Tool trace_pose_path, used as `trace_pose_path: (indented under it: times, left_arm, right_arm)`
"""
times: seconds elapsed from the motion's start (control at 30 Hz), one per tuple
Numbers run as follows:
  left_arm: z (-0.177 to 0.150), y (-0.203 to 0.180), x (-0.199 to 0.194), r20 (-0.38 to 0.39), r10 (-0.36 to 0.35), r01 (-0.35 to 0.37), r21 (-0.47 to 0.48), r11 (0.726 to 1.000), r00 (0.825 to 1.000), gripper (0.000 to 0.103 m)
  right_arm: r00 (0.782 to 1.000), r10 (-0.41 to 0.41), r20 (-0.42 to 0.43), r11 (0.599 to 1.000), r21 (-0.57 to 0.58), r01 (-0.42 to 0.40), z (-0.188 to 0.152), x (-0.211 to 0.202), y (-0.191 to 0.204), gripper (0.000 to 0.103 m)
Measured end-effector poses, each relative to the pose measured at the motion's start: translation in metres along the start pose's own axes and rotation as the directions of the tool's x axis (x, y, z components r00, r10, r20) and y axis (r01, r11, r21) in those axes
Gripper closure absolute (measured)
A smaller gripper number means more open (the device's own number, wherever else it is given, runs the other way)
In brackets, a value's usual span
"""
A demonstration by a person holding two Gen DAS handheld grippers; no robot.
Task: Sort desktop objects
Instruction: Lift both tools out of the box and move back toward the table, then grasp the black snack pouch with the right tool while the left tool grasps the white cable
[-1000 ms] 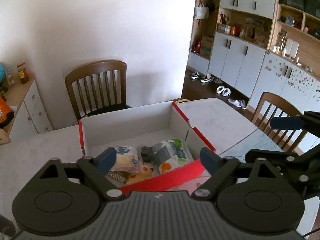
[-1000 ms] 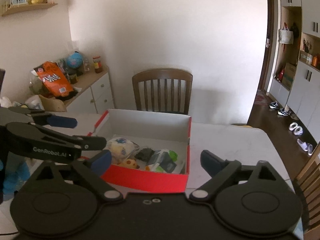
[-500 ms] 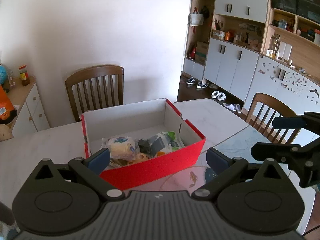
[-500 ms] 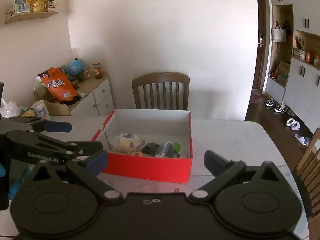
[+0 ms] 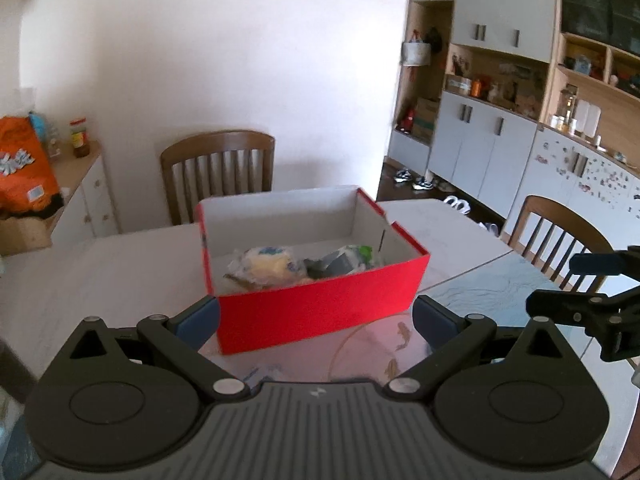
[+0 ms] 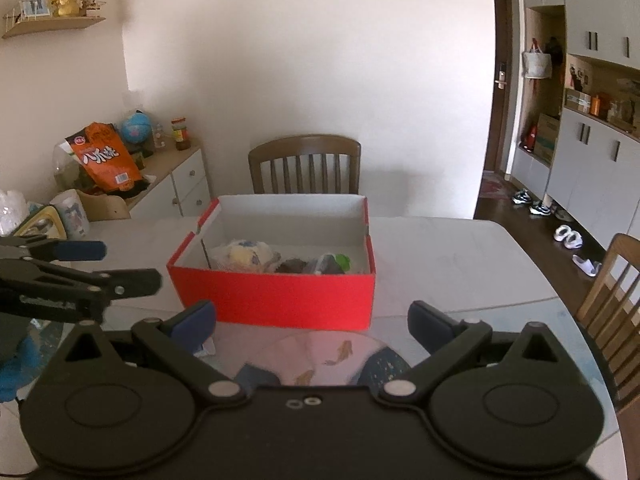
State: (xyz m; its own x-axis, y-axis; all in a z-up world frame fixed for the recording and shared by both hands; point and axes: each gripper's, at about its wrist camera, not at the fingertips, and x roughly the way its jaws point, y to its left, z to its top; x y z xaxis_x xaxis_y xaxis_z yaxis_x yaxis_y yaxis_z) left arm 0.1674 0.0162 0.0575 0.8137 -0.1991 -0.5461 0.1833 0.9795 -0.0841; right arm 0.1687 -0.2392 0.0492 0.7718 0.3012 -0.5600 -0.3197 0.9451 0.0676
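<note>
A red cardboard box (image 5: 320,308) (image 6: 276,300) with a white inside stands on the pale table. In it lie a wrapped yellow plush toy (image 5: 266,264) (image 6: 246,255), a dark object (image 6: 292,266) and a green and white packet (image 5: 352,258) (image 6: 334,262). My left gripper (image 5: 316,318) is open and empty, just in front of the box's near wall. My right gripper (image 6: 312,320) is also open and empty, a little short of the box. Each gripper shows at the edge of the other's view.
A glass mat with fish pictures (image 6: 340,350) (image 5: 400,336) covers the table's near part. Wooden chairs stand behind the table (image 5: 218,176) and at its right side (image 5: 560,236). A sideboard with an orange snack bag (image 6: 104,158) is at the left, cabinets (image 5: 480,144) at the right.
Both grippers have drawn back from the box, which now looks smaller and farther away. The left gripper, earlier over the box's near edge, now sits in front of it.
</note>
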Motion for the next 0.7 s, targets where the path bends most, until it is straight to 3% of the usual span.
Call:
trace_pose_path:
  times: [0.3,0.7]
  left_arm:
    - [-0.039,0.004,-0.002,-0.01,0.001,-0.001,0.043,0.999,1.0,0.0]
    - [-0.096,0.012,0.019,-0.097,-0.033,0.038,0.049,0.998,0.995,0.0]
  right_arm:
    - [0.999,-0.026,-0.048,0.998,0.048,0.028,-0.035,0.003,-0.001,0.0]
    - [0.992,-0.03,-0.122,0.999,0.041,0.035,-0.081,0.022,0.013,0.001]
